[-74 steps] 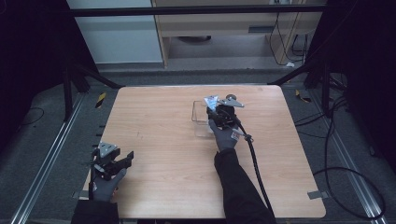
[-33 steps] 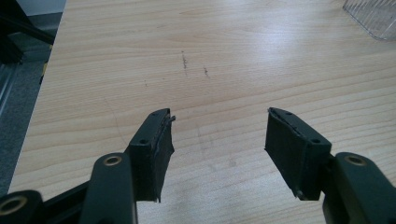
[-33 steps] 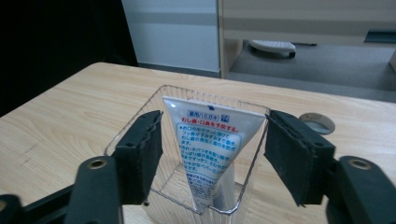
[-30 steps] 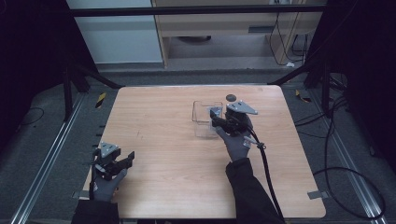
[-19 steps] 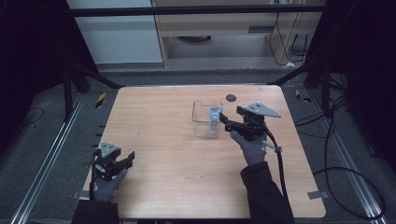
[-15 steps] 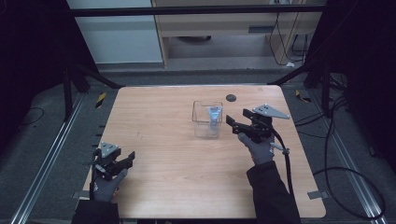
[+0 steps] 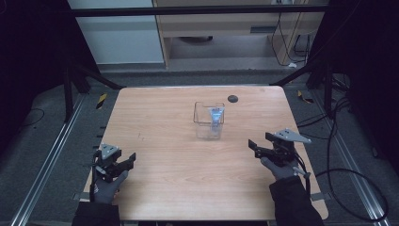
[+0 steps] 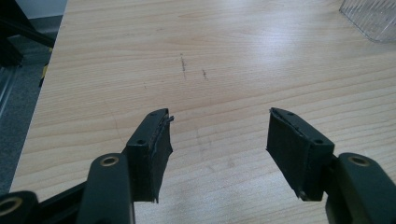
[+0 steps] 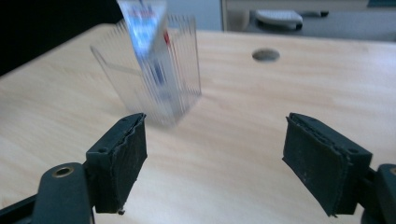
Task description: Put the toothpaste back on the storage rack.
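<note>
Wooden worktop (image 7: 164,117), pale and mostly bare; small dark round hole (image 7: 232,98) at about 1 o'clock near the far edge; clear ribbed plastic container (image 7: 209,120) upright just beyond centre, toward 12 o'clock; inside it a tube (image 7: 215,116) with blue print, leaning, top end above the rim. Right claw (image 7: 261,147) at 4 o'clock, jaws wide, empty, well apart from the container; left claw (image 7: 123,162) at 8 o'clock, jaws wide, empty. Tube probably light, soft, squeezable; best pinched at the exposed upper end. Container likely light, thin-walled, slippery, may tip or slide if nudged.
</note>
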